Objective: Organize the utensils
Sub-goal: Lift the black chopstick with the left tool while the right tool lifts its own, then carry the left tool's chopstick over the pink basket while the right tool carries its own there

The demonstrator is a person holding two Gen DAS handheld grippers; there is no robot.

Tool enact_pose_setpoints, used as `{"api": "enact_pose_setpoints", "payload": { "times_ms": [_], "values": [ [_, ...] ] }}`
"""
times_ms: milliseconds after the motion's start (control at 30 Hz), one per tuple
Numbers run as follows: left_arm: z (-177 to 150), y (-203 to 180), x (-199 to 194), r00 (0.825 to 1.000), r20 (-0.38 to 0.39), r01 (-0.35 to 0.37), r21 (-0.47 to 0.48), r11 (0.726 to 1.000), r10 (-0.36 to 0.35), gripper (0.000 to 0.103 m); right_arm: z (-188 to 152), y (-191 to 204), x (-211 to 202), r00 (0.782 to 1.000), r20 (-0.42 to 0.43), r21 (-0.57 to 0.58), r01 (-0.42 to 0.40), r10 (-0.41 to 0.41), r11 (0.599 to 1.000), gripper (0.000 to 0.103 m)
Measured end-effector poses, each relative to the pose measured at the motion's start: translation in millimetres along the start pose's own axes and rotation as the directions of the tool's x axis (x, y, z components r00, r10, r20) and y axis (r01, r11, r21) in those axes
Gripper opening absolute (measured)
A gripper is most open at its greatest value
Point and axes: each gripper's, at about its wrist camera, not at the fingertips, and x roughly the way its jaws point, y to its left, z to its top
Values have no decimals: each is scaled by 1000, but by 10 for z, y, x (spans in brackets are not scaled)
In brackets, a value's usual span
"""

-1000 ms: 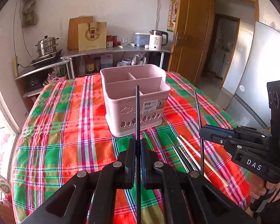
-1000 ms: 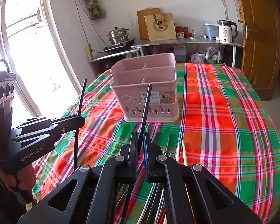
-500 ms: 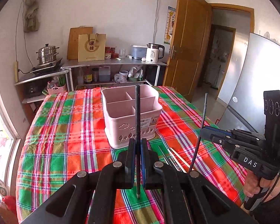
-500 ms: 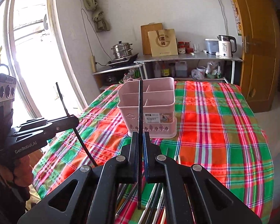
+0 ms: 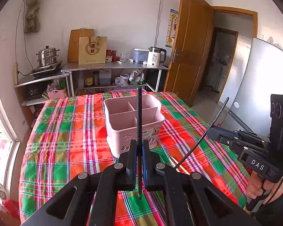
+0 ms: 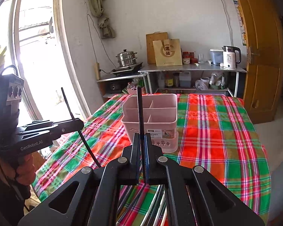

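Observation:
A pink utensil basket (image 5: 134,120) with divided compartments stands on the plaid table; it also shows in the right wrist view (image 6: 151,118). My left gripper (image 5: 139,146) is shut on a black chopstick (image 5: 139,116) held upright above the table, in front of the basket. My right gripper (image 6: 141,141) is shut on another black chopstick (image 6: 140,111), also upright. Each gripper shows in the other's view, the right gripper (image 5: 210,130) with its chopstick slanted, the left gripper (image 6: 79,124) likewise. Loose wooden chopsticks (image 5: 180,166) and metal utensils (image 6: 156,201) lie on the cloth below.
The plaid tablecloth (image 5: 66,141) covers the table. Behind it stands a metal shelf (image 5: 115,67) with a kettle (image 5: 156,57), a paper bag and jars. A steamer pot (image 5: 47,56) sits at left. A door (image 5: 188,52) and fridge (image 5: 258,86) are at right.
Both grippers have risen and pulled back from the basket, each with its chopstick. The table looks farther below. The chopsticks seen from the other view have tilted.

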Motion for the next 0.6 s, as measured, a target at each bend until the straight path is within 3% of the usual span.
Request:
{"api": "enact_pose_setpoints", "payload": {
  "times_ms": [433, 600],
  "values": [
    [841, 108, 46, 997, 77, 23, -3, 1000, -22, 5, 553, -64, 94, 997, 74, -10, -20, 21, 1000, 0],
    [1026, 204, 129, 996, 90, 18, -37, 999, -14, 5, 667, -78, 168, 996, 84, -18, -4, 6, 1000, 0]
  ]
}}
